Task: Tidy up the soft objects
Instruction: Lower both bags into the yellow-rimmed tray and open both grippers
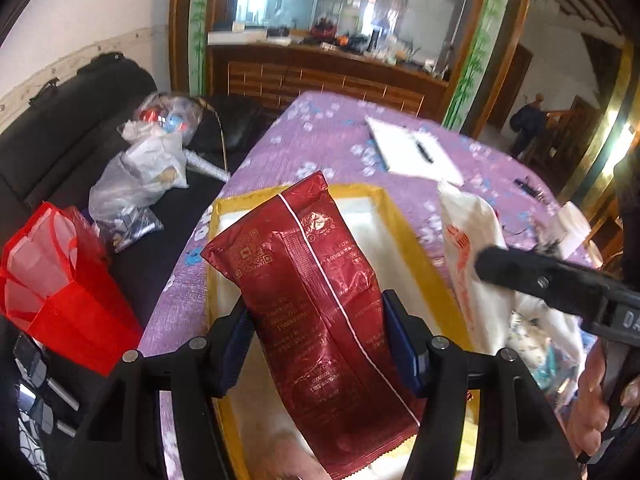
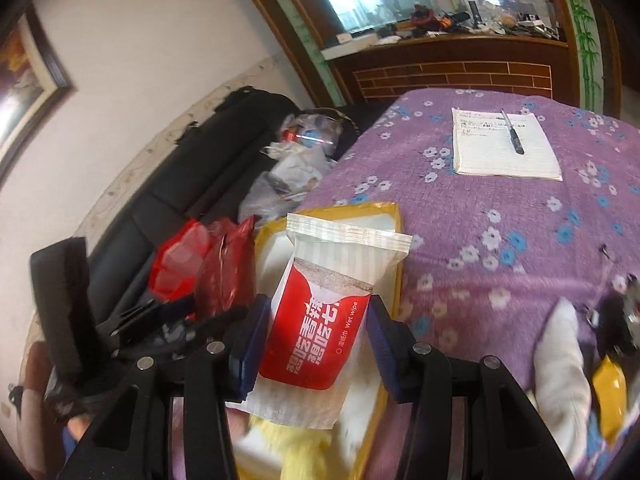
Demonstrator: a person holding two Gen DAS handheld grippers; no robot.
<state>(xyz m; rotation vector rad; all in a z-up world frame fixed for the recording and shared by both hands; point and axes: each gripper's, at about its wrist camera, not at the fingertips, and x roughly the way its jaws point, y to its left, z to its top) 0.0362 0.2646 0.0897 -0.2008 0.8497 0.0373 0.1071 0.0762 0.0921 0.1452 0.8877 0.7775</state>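
In the left wrist view my left gripper (image 1: 320, 320) is shut on a dark red foil pouch (image 1: 304, 248). Both blue pads press its sides, and it hangs tilted over a yellow-rimmed box (image 1: 412, 256) with a white inside. The right wrist view shows my right gripper (image 2: 318, 332) shut on a red-and-white wet wipe pack (image 2: 344, 248), over the same box (image 2: 352, 210). The red pouch (image 2: 228, 268) shows just to its left. A yellow fluffy thing (image 2: 304, 448) lies in the box's near end.
A purple floral tablecloth (image 2: 500, 240) covers the table. A notepad (image 2: 504, 148) with a pen lies further back. At the left are a black sofa (image 1: 60, 140) with plastic bags (image 1: 136, 176) and a red plastic bag (image 1: 52, 272). White and yellow items (image 2: 560, 360) lie at the right.
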